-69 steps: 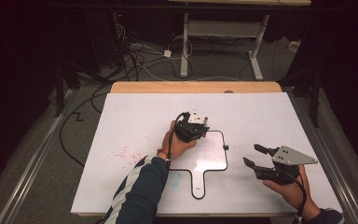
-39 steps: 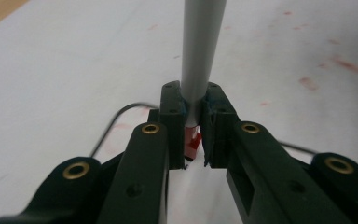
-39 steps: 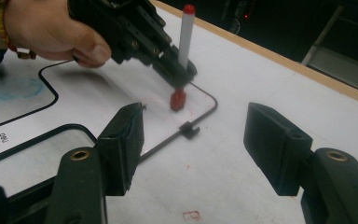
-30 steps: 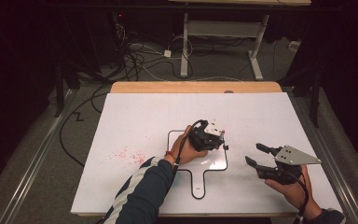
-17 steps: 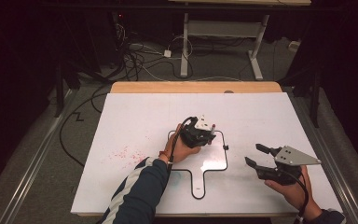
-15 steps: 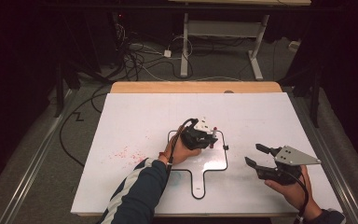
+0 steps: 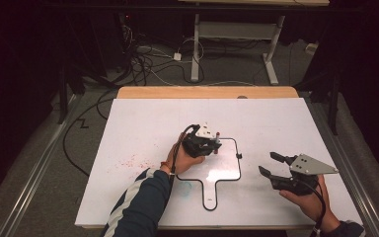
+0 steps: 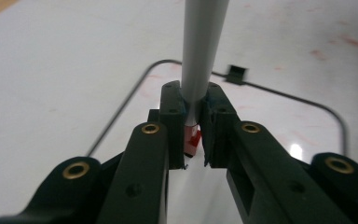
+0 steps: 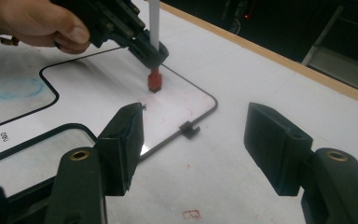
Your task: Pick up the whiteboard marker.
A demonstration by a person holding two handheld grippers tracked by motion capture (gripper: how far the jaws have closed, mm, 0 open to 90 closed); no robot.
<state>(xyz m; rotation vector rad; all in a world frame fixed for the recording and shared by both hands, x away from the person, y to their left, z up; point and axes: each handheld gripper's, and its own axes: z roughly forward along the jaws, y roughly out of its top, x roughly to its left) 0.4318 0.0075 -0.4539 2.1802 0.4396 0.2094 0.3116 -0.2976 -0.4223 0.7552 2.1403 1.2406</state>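
**A:** What's nearest you?

**B:** My right gripper (image 7: 266, 163), parked low at the right side of the whiteboard (image 7: 286, 123). Its jaws stand apart with nothing between them. I'd say it waits there so that it stays clear of the drawing hand.

**A:** And the left?

**B:** My left gripper (image 7: 212, 145) is clamped tight on the marker (image 8: 200, 46), gripping the grey barrel low down, just above its red end (image 9: 154, 80). Holding it that close to the tip should give me a steadier stroke. The marker stands nearly upright, and the red end looks to be touching the board, or all but.

**A:** Where on the board?

**B:** Inside the black outline (image 7: 239, 168), a rounded square with a stem running toward me, near its far right corner. A small black clip (image 9: 189, 128) sits on the outline's right side.

**A:** Any containers?

**B:** No real one. The outline is the only thing that encloses anything. Inside it I make out faint red streaks near the tip and a blue smudge (image 7: 185, 188) at the near left. More red specks (image 7: 131, 162) lie outside it, to the left.

**A:** Farther back?

**B:** The wooden table edge (image 7: 207, 92), then cables (image 7: 148, 59) on the floor.
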